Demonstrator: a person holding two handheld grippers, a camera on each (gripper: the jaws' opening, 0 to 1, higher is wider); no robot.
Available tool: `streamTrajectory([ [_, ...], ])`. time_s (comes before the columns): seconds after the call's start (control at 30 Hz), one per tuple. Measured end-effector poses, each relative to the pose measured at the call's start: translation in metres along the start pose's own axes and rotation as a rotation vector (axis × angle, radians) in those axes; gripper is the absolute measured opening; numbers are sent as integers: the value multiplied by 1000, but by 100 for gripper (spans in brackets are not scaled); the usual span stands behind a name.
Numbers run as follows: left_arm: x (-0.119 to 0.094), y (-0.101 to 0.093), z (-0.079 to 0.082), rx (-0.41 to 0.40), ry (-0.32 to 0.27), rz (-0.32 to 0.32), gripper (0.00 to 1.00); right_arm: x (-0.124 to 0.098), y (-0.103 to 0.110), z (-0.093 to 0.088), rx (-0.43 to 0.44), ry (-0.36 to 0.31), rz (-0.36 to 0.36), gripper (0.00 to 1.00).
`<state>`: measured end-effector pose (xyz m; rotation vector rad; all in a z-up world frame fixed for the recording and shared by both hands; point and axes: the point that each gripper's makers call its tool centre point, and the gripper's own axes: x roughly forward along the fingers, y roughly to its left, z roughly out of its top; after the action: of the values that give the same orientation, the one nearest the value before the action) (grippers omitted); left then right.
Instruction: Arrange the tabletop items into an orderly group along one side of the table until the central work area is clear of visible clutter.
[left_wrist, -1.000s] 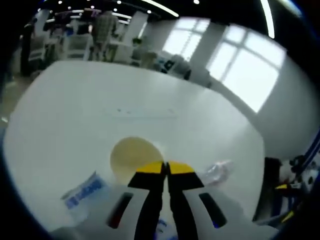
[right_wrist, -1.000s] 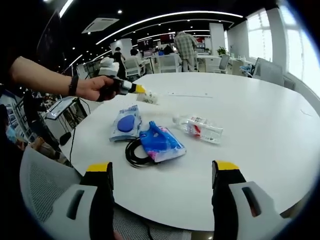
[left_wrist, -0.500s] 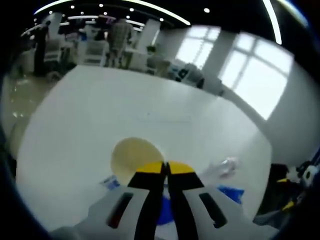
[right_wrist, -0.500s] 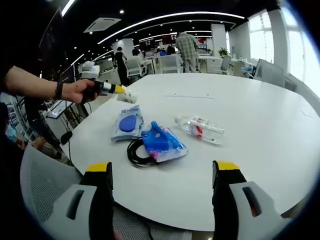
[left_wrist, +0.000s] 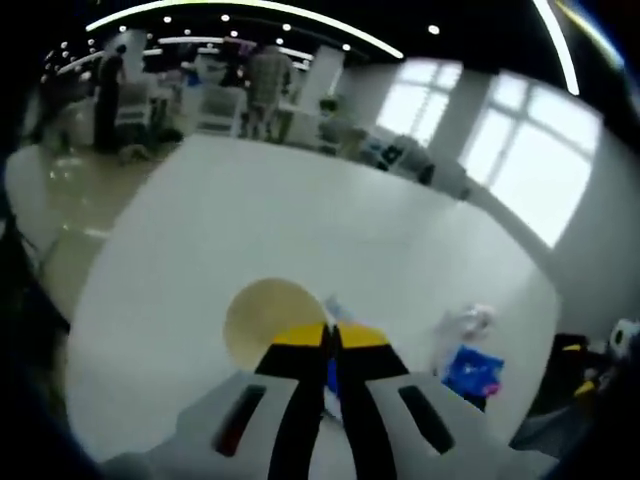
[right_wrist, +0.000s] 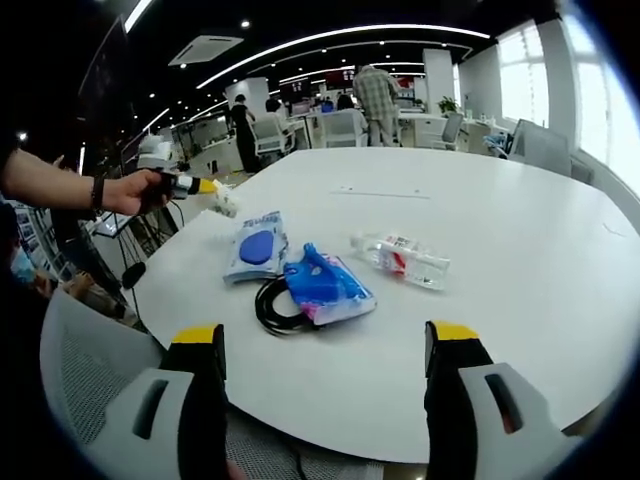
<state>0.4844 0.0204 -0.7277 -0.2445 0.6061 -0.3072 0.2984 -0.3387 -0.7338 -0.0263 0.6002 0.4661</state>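
Note:
In the left gripper view my left gripper (left_wrist: 330, 336) is shut on the rim of a cream paper cup (left_wrist: 262, 312), held above the white table (left_wrist: 300, 210). In the right gripper view the same left gripper (right_wrist: 196, 185), in a person's hand, holds the cup (right_wrist: 224, 203) over the table's far left edge. A blue wipes pack (right_wrist: 252, 247), a blue bag (right_wrist: 325, 285), a coiled black cable (right_wrist: 268, 306) and a plastic bottle (right_wrist: 405, 258) lie together on the table (right_wrist: 500, 200). My right gripper (right_wrist: 327, 340) hangs open above the near edge, holding nothing.
A grey mesh chair back (right_wrist: 90, 380) stands against the table's near left edge. Several people and office chairs (right_wrist: 340, 125) are beyond the far side. The blue bag (left_wrist: 472, 368) and the bottle (left_wrist: 465, 324) lie to the right of my left jaws.
The left gripper has carried the cup leftward, away from the group of items and out to the table's left edge. The right gripper and the items have stayed put.

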Motion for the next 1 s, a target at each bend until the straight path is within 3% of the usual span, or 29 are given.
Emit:
streamTrajectory([
  [0.23, -17, 20, -7, 44, 15, 40, 0, 0, 1, 0, -3, -2, 2, 81],
  [0.73, -49, 57, -52, 57, 77, 144, 0, 1, 3, -1, -12, 4, 10, 81],
  [1.0, -56, 71, -66, 150, 141, 201, 1, 1, 3, -1, -12, 5, 11, 81],
])
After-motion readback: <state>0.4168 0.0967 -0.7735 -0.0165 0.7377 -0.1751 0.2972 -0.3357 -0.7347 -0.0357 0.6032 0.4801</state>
